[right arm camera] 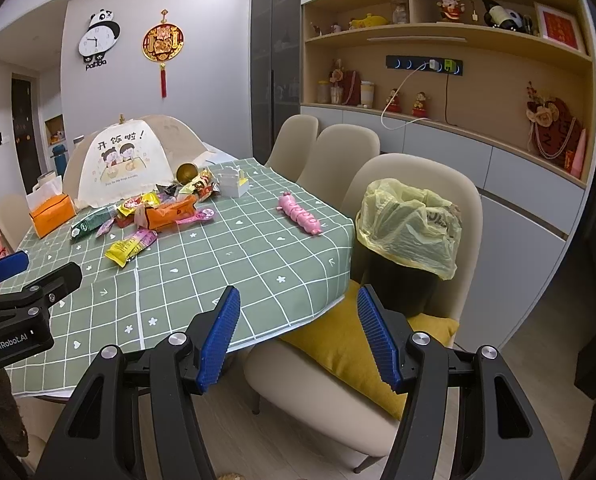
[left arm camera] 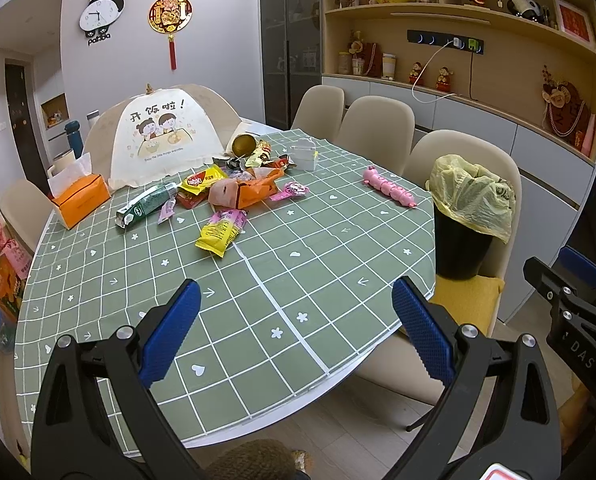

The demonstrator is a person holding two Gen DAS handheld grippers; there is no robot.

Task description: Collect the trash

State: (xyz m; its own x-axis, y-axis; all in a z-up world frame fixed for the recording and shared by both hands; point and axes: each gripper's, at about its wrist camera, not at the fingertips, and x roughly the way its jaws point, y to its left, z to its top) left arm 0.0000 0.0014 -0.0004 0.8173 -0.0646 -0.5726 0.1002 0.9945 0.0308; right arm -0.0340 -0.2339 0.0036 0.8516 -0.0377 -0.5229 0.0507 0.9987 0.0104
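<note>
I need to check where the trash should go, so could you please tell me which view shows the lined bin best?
The right wrist view: the black bin with its yellow bag sits large, near centre, on the chair. In the left wrist view it is smaller and off to the right, but equally unobstructed.
</note>
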